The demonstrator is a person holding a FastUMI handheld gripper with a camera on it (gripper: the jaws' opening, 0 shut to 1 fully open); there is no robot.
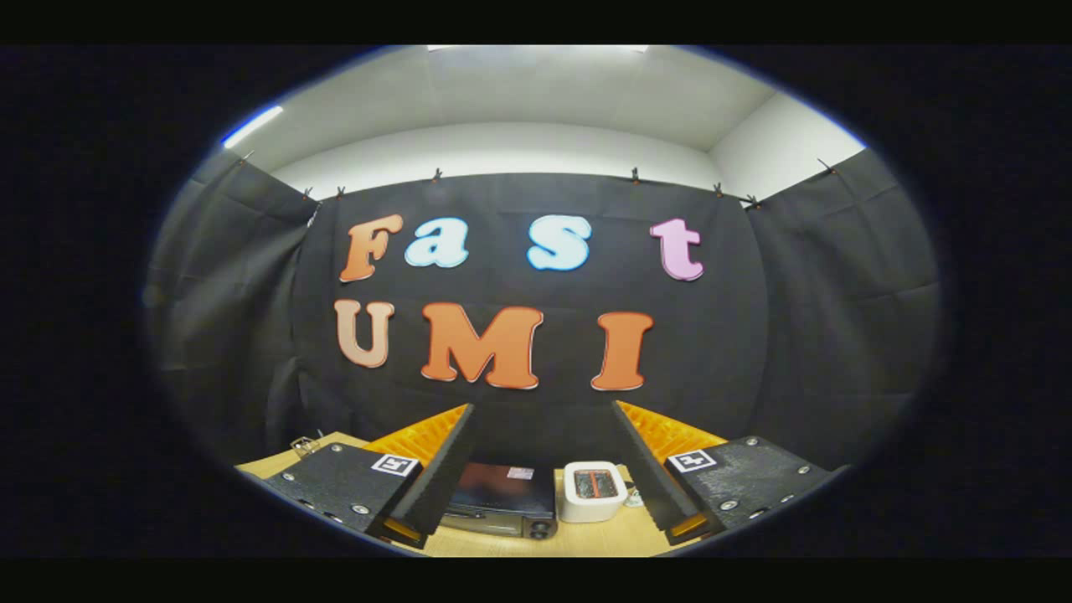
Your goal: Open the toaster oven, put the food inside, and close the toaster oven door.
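Note:
My gripper (pixel 543 419) is open, its two fingers spread wide with nothing between them. Below and beyond the fingers, on a light wooden table (pixel 603 540), stands a dark toaster oven (pixel 502 498) seen from above, with knobs at its front right corner. Its door looks shut, though the front is mostly hidden. Right beside the oven sits a small white pop-up toaster (pixel 593 491) with something reddish in its slot. The gripper is held high, well away from both.
Black cloth walls close the booth behind and at both sides. A small metal clip-like object (pixel 305 445) lies at the table's far left edge. A small pale object (pixel 634 499) sits by the white toaster, next to my right finger.

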